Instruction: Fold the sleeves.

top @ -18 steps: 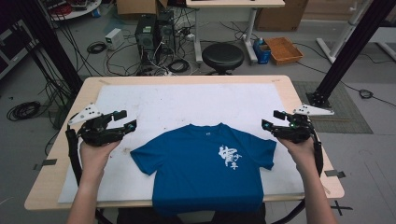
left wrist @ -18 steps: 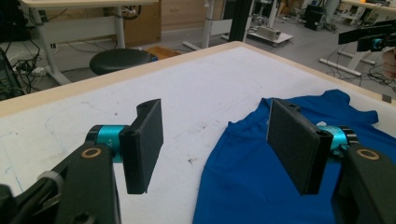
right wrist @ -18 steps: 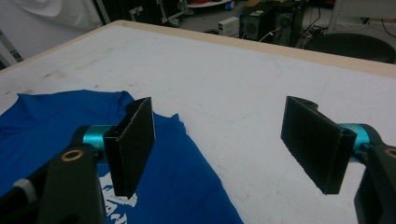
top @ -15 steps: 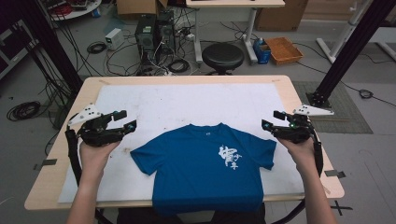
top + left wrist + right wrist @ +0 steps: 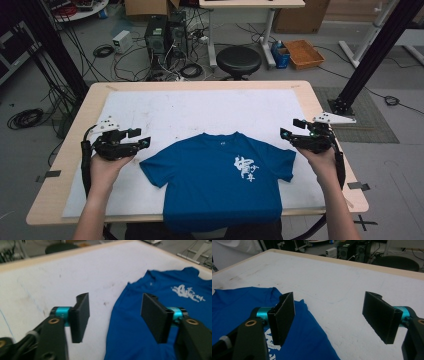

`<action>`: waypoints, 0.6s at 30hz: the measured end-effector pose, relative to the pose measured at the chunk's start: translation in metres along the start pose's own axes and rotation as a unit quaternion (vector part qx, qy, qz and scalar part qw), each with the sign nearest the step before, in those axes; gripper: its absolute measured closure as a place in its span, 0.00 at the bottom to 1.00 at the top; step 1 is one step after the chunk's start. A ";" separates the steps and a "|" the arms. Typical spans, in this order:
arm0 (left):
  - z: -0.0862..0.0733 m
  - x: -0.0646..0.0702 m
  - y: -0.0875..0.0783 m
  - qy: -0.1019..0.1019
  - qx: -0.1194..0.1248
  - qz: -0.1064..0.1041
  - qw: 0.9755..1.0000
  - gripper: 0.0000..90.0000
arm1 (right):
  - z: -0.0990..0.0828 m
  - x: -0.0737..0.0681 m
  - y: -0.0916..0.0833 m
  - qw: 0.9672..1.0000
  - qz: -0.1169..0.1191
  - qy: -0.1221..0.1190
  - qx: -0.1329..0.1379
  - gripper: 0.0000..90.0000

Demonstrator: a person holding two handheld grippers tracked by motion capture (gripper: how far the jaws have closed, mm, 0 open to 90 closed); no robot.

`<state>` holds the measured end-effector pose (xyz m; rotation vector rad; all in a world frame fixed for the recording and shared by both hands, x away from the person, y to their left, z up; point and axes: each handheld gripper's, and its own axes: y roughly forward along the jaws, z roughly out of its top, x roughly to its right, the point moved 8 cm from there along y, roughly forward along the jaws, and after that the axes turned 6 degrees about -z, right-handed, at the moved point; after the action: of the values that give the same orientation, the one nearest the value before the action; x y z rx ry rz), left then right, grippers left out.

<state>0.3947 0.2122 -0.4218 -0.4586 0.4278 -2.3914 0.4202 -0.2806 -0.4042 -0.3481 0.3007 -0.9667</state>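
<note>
Both grippers staged either side of the tee, nothing held.

I've got the blue T-shirt [image 5: 217, 182] flat on the white mat [image 5: 200, 112], hem over the near edge. L gripper [image 5: 142, 139] & R gripper [image 5: 290, 129] sit just off the sleeves, jaws wide w/ nothing between, prob so I can take both sleeves at once.

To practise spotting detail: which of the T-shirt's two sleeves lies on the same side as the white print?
The sleeve near the right gripper: the white print sits on that half of the blue T-shirt, while the other sleeve adjoins plain blue cloth.
</note>
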 end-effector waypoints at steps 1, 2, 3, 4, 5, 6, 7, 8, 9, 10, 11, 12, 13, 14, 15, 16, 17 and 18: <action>-0.003 -0.002 0.000 -0.007 -0.001 0.002 1.000 0.49 | 0.000 0.000 0.000 1.000 0.000 0.000 0.001 0.29; -0.006 -0.004 -0.002 -0.009 0.000 0.005 1.000 0.54 | 0.000 -0.001 -0.001 1.000 0.001 -0.001 0.001 0.29; -0.008 -0.006 -0.003 -0.007 -0.005 0.009 1.000 0.57 | 0.000 -0.001 -0.001 1.000 0.000 -0.001 0.003 0.29; -0.011 -0.007 -0.003 -0.009 -0.010 0.014 1.000 0.58 | 0.001 -0.001 -0.001 1.000 0.000 -0.001 0.003 0.29; -0.015 -0.009 -0.003 -0.014 -0.018 0.016 1.000 0.58 | 0.001 -0.002 -0.001 1.000 0.000 -0.002 0.004 0.29; -0.019 -0.011 -0.003 -0.022 -0.030 0.017 0.999 0.59 | 0.001 -0.002 -0.001 1.000 0.000 -0.003 0.003 0.29; -0.023 -0.013 -0.003 -0.028 -0.040 0.020 0.999 0.60 | 0.001 -0.002 0.000 1.000 0.001 -0.004 0.002 0.30; -0.027 -0.014 -0.002 -0.033 -0.046 0.023 0.998 0.60 | 0.000 -0.002 0.001 1.000 0.000 -0.005 0.000 0.30; -0.030 -0.015 -0.002 -0.039 -0.053 0.027 0.998 0.61 | -0.001 -0.002 0.002 1.000 0.001 -0.004 -0.003 0.30; -0.033 -0.016 -0.002 -0.044 -0.058 0.030 0.997 0.61 | -0.002 -0.002 0.002 1.000 0.002 -0.004 -0.004 0.30; -0.037 -0.016 -0.001 -0.050 -0.065 0.029 0.996 0.62 | -0.002 -0.002 0.002 1.000 0.002 -0.004 -0.004 0.30; -0.041 -0.014 0.001 -0.056 -0.069 0.026 0.996 0.64 | -0.002 -0.002 0.002 1.000 0.001 -0.002 -0.005 0.30; -0.046 -0.013 0.002 -0.060 -0.081 0.027 0.995 0.65 | -0.002 -0.001 0.002 1.000 0.000 -0.002 -0.004 0.30; -0.051 -0.011 0.003 -0.062 -0.094 0.024 0.993 0.67 | -0.002 -0.001 0.001 1.000 0.000 0.000 -0.004 0.30; -0.055 -0.009 0.005 -0.061 -0.103 0.024 0.993 0.69 | -0.002 -0.001 0.001 1.000 0.000 0.000 -0.002 0.30; -0.059 -0.008 0.005 -0.061 -0.110 0.025 0.992 0.70 | -0.002 0.000 0.000 1.000 -0.002 0.000 -0.001 0.30; -0.061 -0.006 0.006 -0.068 -0.111 0.027 0.991 0.70 | -0.002 0.000 0.000 1.000 -0.003 0.000 -0.001 0.30; -0.062 -0.005 0.005 -0.072 -0.115 0.025 0.990 0.70 | -0.002 0.001 -0.001 1.000 -0.003 0.002 0.000 0.30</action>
<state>0.3751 0.2232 -0.4802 -0.7096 0.6449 -2.2524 0.4192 -0.2820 -0.4059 -0.3486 0.3031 -0.9731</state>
